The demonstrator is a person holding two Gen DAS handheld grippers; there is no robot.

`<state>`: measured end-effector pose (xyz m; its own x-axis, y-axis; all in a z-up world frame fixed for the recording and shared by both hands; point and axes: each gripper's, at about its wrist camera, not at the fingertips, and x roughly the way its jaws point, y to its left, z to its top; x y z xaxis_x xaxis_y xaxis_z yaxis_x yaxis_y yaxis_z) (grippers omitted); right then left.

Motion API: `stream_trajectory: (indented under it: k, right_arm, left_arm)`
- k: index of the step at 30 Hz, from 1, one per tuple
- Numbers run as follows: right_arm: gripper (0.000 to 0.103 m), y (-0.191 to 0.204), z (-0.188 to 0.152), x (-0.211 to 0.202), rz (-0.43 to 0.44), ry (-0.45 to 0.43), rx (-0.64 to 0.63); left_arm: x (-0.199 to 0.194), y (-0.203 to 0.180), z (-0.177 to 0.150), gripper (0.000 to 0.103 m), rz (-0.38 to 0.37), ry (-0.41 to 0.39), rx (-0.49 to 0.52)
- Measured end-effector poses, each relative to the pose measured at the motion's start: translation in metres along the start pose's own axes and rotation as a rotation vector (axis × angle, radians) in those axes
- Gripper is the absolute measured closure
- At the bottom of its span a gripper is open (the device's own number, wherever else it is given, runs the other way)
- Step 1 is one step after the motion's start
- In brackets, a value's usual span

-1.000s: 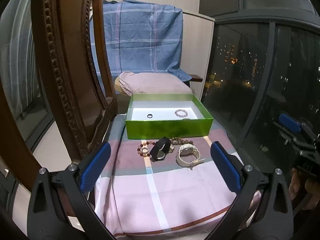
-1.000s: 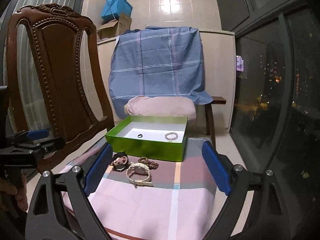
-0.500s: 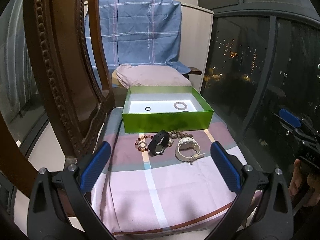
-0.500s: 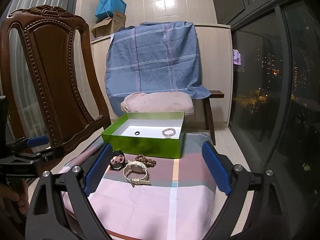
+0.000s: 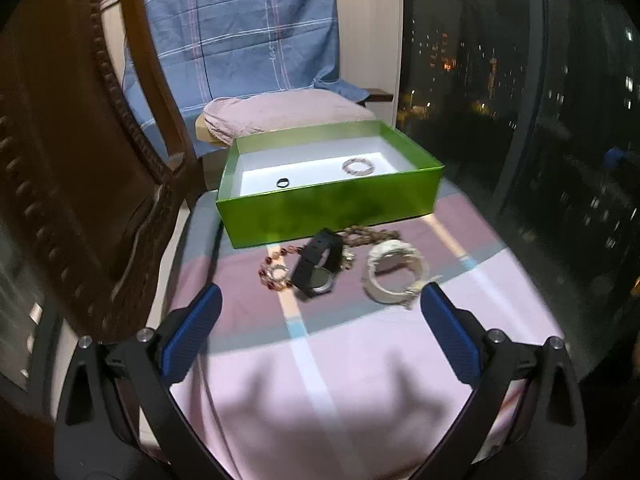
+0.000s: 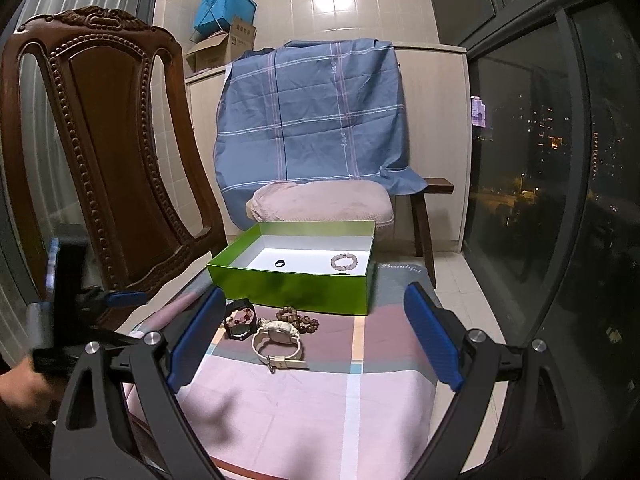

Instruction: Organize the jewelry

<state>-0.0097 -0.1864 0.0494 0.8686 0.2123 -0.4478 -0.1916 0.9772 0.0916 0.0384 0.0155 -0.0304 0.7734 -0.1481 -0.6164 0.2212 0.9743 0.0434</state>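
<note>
An open green box [image 5: 332, 208] [image 6: 292, 286] stands at the far end of a cloth-covered seat. Inside it lie a black ring [image 5: 283, 183] [image 6: 280, 263] and a pale bead bracelet [image 5: 358, 166] [image 6: 343, 262]. In front of the box lie a black watch [image 5: 318, 268] [image 6: 240, 320], a white watch [image 5: 394, 276] [image 6: 278, 342], a red bead bracelet [image 5: 276, 270] and a brown bead bracelet [image 5: 370, 236] [image 6: 298, 318]. My left gripper [image 5: 320, 332] is open and empty, just short of the watches. My right gripper [image 6: 314, 338] is open and empty, above the white watch's near side.
The pink plaid cloth [image 5: 320, 380] covers the seat. A carved wooden chair back [image 6: 104, 152] rises at the left. A pink cushion [image 6: 320, 204] and a blue draped cloth [image 6: 312, 120] stand behind the box. Glass windows [image 6: 560, 200] close the right side.
My left gripper has moved forward and down toward the watches, and the box looks larger. My right gripper has moved slightly closer. Both stay open.
</note>
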Motion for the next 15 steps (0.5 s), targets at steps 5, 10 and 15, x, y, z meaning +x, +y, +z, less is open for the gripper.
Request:
stream_trajectory:
  k: [5, 10, 15]
  right_arm:
    - [0.014, -0.003, -0.001, 0.003, -0.001, 0.017, 0.003]
    - [0.014, -0.005, -0.002, 0.008, -0.007, 0.035, 0.005]
    - [0.014, -0.004, -0.005, 0.013, -0.012, 0.049, 0.005]
  left_arm:
    - [0.027, 0.015, 0.008, 0.008, -0.018, 0.009, 0.018]
    - [0.054, 0.026, 0.011, 0.012, -0.077, 0.051, 0.051]
    - [0.082, 0.036, 0.011, 0.023, -0.146, 0.112, 0.066]
